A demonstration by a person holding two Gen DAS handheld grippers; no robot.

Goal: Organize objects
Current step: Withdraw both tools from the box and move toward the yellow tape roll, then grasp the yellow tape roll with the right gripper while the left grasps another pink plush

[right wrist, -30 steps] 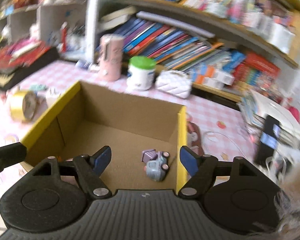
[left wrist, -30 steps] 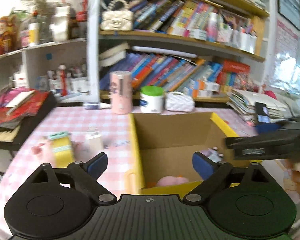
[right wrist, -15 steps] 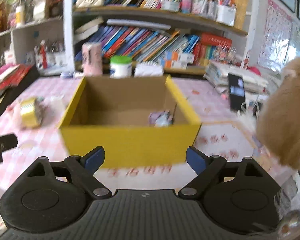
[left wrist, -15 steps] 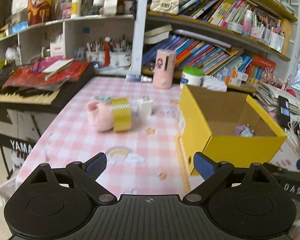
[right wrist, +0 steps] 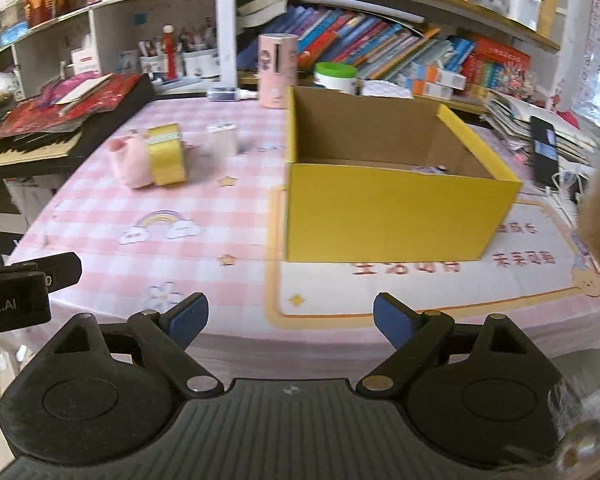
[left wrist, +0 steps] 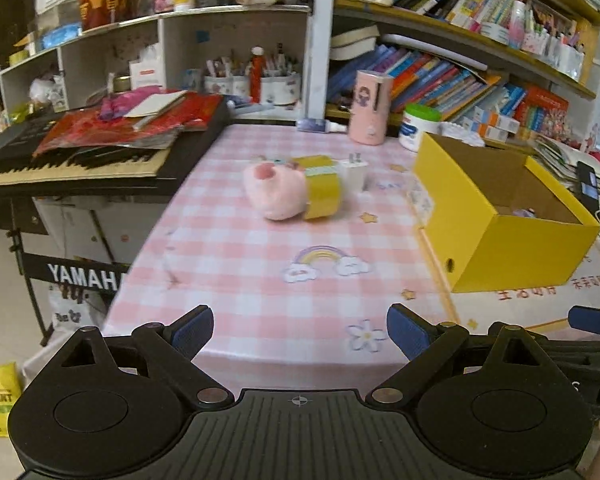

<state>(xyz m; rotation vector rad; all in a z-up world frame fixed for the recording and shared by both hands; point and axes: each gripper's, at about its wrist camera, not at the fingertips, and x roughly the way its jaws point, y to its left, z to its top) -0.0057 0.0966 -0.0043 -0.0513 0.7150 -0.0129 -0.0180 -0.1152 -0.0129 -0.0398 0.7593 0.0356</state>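
Now both tongs (left wrist: 300, 332) (right wrist: 290, 318) withdrawn from box (right wrist: 384, 208).

tape roll (left wrist: 321, 186) touching plush (left wrist: 274, 194), left of box (left wrist: 496, 240); toy (left wrist: 523, 212) probably inside.

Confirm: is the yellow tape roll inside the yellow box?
No, the tape roll stands on the checked tablecloth beside a pink plush toy, left of the box.

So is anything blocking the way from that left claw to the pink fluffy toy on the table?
Nothing visible does. Open pink-checked tablecloth lies between the left gripper and the pink plush toy. The yellow tape roll sits against the toy's right side; the yellow box stands farther right.
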